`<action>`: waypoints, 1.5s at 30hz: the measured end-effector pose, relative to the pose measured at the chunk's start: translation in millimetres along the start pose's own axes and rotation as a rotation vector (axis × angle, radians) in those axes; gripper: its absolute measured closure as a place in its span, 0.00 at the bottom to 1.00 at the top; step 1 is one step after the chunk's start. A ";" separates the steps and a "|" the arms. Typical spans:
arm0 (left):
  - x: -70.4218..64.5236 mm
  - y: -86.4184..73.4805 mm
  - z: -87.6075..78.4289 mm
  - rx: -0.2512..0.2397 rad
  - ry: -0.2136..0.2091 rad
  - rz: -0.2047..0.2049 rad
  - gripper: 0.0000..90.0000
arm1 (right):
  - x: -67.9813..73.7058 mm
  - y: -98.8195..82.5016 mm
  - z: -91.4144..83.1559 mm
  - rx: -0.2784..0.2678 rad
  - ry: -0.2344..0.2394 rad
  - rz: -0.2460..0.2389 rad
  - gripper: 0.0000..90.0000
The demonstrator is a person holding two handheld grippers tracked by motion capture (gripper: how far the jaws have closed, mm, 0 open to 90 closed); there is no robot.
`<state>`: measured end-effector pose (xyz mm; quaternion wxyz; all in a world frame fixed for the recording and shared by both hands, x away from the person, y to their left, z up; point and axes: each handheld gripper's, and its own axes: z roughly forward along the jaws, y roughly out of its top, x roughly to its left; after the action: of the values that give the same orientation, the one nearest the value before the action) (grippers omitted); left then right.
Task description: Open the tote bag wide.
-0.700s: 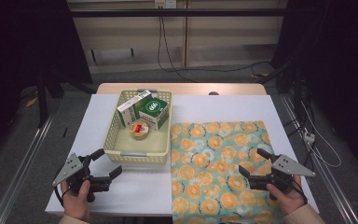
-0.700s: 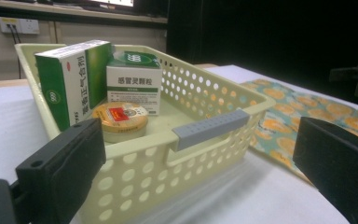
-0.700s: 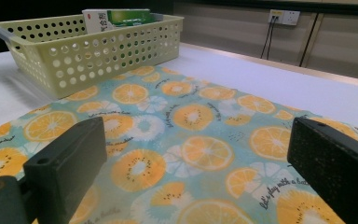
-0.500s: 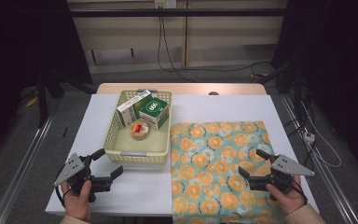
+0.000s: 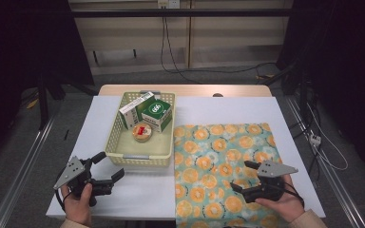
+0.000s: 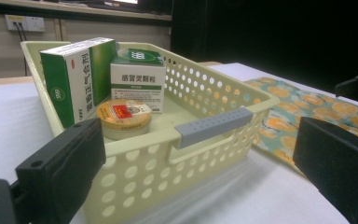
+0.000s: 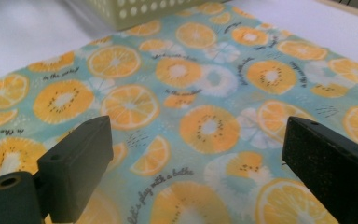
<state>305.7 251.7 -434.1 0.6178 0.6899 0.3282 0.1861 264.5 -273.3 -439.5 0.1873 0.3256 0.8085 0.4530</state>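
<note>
The left gripper [image 5: 108,165] hovers near the table's [image 5: 142,190] front left corner, jaws spread and empty, just short of the basket [image 5: 123,156]. The right gripper [image 5: 244,176], likewise spread and empty, hangs over the orange-print cloth [image 5: 218,147] by the front right corner

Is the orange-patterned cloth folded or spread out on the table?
Spread out: the orange-patterned cloth lies flat, beside the pale yellow plastic basket.
</note>
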 end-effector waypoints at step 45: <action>-2.7 3.7 8.5 0.006 -0.056 0.012 0.02 | -131.4 79.1 168.2 0.279 -0.001 0.049 0.53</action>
<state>310.2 243.6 -431.5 0.6235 0.6987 0.3071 0.1696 487.6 -232.3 -458.2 0.1298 0.3684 0.8553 0.3406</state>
